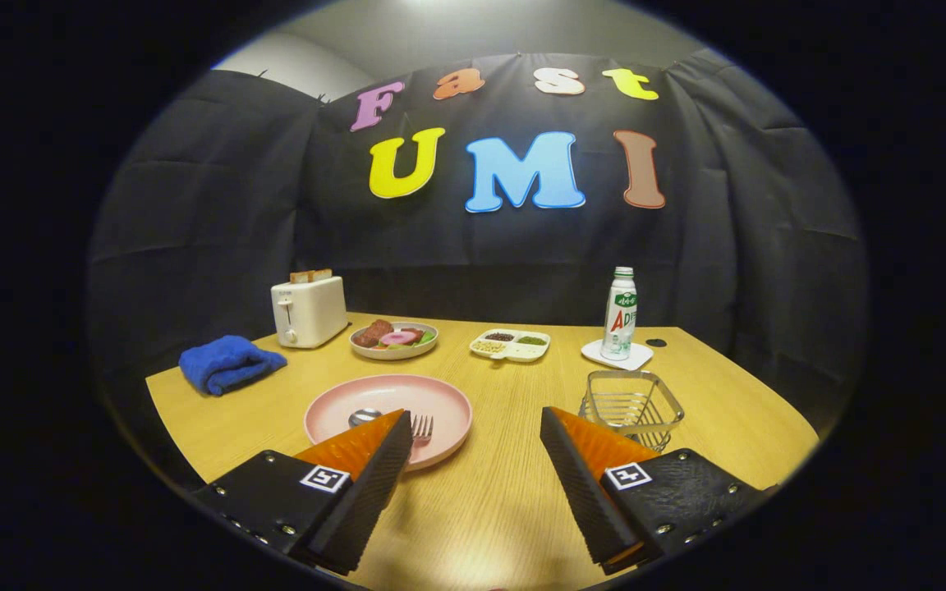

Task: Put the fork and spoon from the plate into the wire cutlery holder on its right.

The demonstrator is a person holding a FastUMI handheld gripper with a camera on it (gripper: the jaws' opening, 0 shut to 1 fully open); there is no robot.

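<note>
Two pieces of cutlery lie on the round pink plate (440, 406) in the lower middle of the frame: a metal spoon (364, 416) and a metal fork (422, 427), side by side, each partly hidden behind my left finger. My claw (473, 427) hangs above the light wooden table (489, 484) with its fingers spread wide apart, holding nothing; only bare tabletop lies between them. The square wire cutlery holder (633, 402) stands to the right of the plate, just beyond my right finger. Further back, from left to right, I see a folded blue cloth (229, 362), a white toaster (307, 310) with bread in its slots, a grey dish of toy food (393, 338), a white divided tray (511, 344), and a white bottle (620, 313) on a white coaster (617, 355).
</note>
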